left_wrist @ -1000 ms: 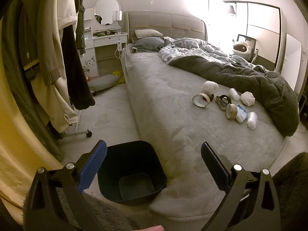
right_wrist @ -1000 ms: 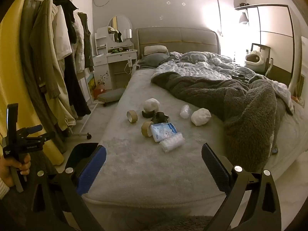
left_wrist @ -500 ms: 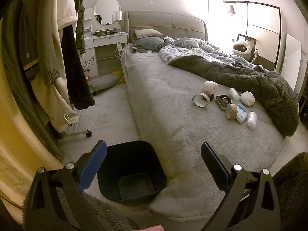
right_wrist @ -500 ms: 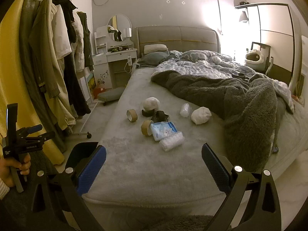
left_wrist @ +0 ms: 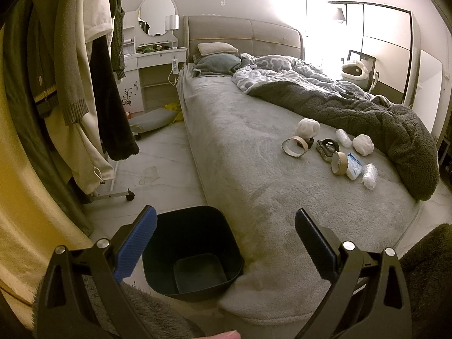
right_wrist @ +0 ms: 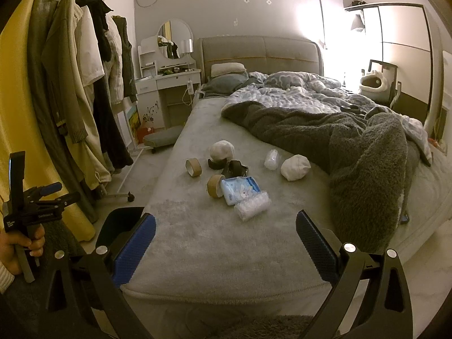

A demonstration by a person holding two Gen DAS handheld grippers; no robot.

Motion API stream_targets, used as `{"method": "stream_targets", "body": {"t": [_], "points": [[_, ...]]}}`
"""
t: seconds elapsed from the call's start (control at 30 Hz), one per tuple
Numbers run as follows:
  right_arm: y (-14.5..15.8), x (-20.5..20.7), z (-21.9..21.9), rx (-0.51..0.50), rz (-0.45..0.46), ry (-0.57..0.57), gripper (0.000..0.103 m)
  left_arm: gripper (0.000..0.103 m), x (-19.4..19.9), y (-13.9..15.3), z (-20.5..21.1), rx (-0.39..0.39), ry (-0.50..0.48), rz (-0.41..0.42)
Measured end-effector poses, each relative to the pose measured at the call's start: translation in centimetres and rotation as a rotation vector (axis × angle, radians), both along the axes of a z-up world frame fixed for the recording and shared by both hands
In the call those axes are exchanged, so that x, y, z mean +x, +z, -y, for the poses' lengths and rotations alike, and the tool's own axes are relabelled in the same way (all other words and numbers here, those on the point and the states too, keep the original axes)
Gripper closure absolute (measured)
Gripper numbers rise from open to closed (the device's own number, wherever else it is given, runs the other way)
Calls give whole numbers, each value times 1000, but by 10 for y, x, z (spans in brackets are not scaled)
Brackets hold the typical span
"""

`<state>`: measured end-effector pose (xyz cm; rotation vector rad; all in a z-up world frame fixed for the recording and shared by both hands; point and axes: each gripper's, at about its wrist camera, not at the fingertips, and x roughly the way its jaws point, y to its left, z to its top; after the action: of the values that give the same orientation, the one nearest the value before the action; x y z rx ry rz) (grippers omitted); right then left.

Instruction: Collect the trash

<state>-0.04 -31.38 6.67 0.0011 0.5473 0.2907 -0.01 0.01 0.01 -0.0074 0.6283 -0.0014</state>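
Looking at a trash pile (right_wrist: 234,180) mid-bed, bubble-wrap roll (right_wrist: 252,205) lying crosswise nearest, straight ahead of the wide-open, empty right gripper (right_wrist: 226,243), with the left gripper (left_wrist: 226,240), also gaping empty, hanging over the black bin (left_wrist: 195,254) off to the side.

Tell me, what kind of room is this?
A lived-in bedroom, most likely: an unmade bed with a rumpled blanket, a vanity with a round mirror, and coats hanging on a rack.
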Motion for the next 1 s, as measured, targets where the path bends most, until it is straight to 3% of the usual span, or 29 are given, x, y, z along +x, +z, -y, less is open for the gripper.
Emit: {"method": "stream_targets", "body": {"t": [1.0], "points": [[-4, 2, 0, 3, -13, 0, 3, 3, 0, 0, 0, -1, 0, -2]]}}
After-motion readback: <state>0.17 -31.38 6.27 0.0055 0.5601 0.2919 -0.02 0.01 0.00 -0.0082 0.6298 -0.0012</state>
